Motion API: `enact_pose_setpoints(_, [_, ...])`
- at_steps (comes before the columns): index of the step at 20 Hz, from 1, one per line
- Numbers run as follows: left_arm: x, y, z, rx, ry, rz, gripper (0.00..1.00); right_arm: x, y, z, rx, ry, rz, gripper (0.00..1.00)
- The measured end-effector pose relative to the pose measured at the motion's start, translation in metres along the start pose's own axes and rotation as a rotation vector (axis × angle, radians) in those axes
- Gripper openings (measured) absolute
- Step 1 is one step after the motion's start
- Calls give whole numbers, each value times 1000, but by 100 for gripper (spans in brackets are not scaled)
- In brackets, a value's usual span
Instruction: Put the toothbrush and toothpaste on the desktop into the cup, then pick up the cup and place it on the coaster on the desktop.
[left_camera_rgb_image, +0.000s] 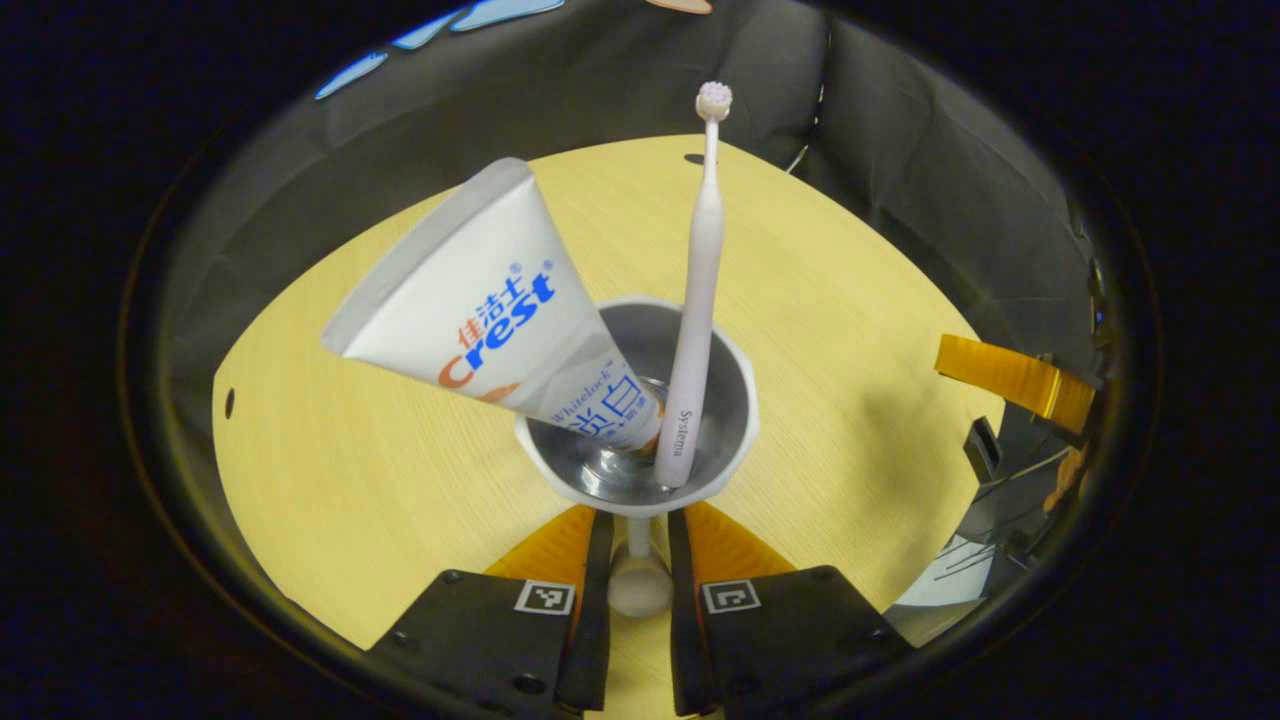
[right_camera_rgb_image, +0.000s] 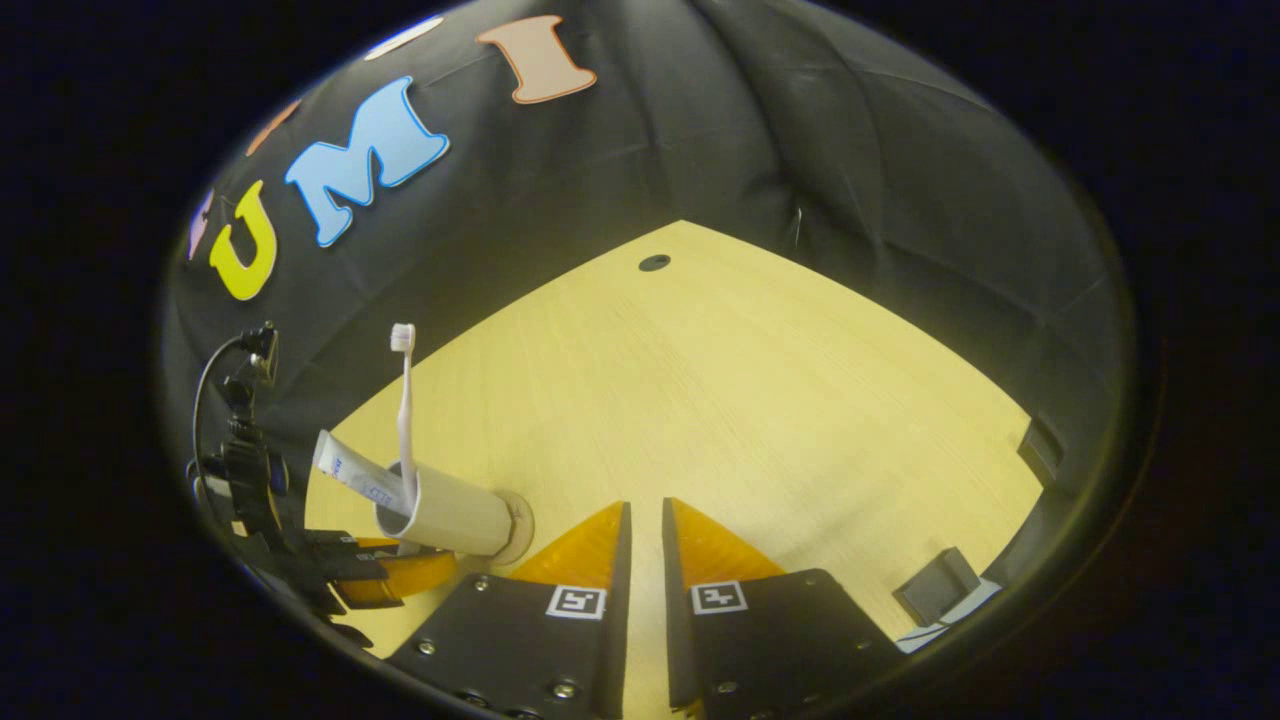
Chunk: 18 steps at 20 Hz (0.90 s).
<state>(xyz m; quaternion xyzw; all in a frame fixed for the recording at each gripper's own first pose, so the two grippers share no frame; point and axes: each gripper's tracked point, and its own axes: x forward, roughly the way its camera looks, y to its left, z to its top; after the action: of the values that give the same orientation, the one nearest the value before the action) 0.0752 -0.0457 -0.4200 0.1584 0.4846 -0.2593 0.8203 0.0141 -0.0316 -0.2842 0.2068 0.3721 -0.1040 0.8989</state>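
One cup on the worktop, seen from above in the left gripper view, pale outside and shiny grey inside. Two things inside it. One toothpaste tube, cap end down, leaning far out over the rim to the left with its flat crimped end up. One toothbrush, handle end at the bottom of the cup, standing nearly upright, bristle head at the top. Tube and brush touching low in the cup.

In the right gripper view, the same cup at the left with its base on one round coaster.

Two claws. Left claw set around the cup, one finger on each side of its wall and partly open. Fingertips hidden under the rim, so cannot tell whether both press on it. Right claw well apart from the cup, over bare worktop, drawn almost together with a thin slit left between the fingers, holding nothing.

One small dark round hole near the far edge of the worktop. One small dark block near the right edge.
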Motion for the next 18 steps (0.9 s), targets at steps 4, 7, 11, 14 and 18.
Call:
enact_pose_setpoints(4, [-4, 1, 0, -4, 19, 28, 32, -1, 2, 0, 13, 8, 12, 17])
enact_pose_setpoints(7, [-2, -2, 0, -10, 33, 45, 32, -1, 4, -1, 20, 20, 23, 17])
enact_pose_setpoints(11, [-4, -4, 0, -13, 28, 68, 35, -1, 4, -2, 23, 33, 36, 17])
enact_pose_setpoints(14, [-10, -4, -1, -1, 33, 83, 37, -1, 5, -3, 23, 41, 46, 17])
enact_pose_setpoints(18, [-19, -3, 2, -6, -1, 100, 39, -1, 6, -1, 9, 44, 65, 17])
